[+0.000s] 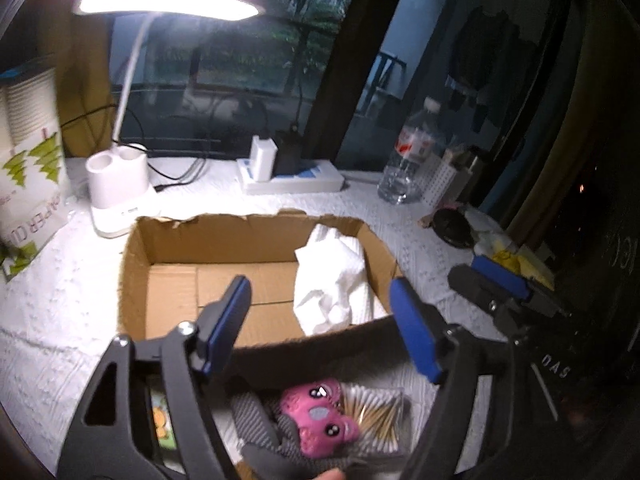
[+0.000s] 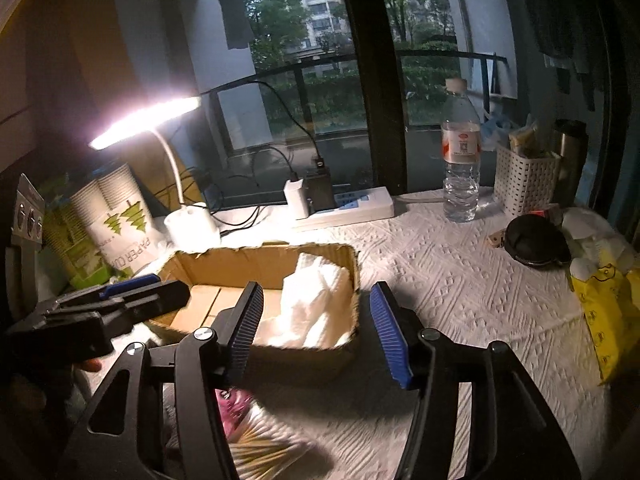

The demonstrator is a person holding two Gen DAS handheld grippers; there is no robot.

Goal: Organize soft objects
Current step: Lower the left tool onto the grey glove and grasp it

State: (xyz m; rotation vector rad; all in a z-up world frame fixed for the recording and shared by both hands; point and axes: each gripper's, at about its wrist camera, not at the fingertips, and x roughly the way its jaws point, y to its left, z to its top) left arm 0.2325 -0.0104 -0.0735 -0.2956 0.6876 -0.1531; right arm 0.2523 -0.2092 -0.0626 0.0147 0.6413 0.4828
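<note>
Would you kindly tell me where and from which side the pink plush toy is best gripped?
Grip the pink plush toy across its rounded middle, coming from above with the open left gripper. It lies face up on the grey cloth, with a pack of cotton swabs close on its right, so a sideways approach looks crowded.

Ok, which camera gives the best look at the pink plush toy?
The left wrist view. There the pink plush toy lies in front of the cardboard box, faces showing, between the open left gripper fingers. The right wrist view shows only a pink sliver behind a finger.
</note>
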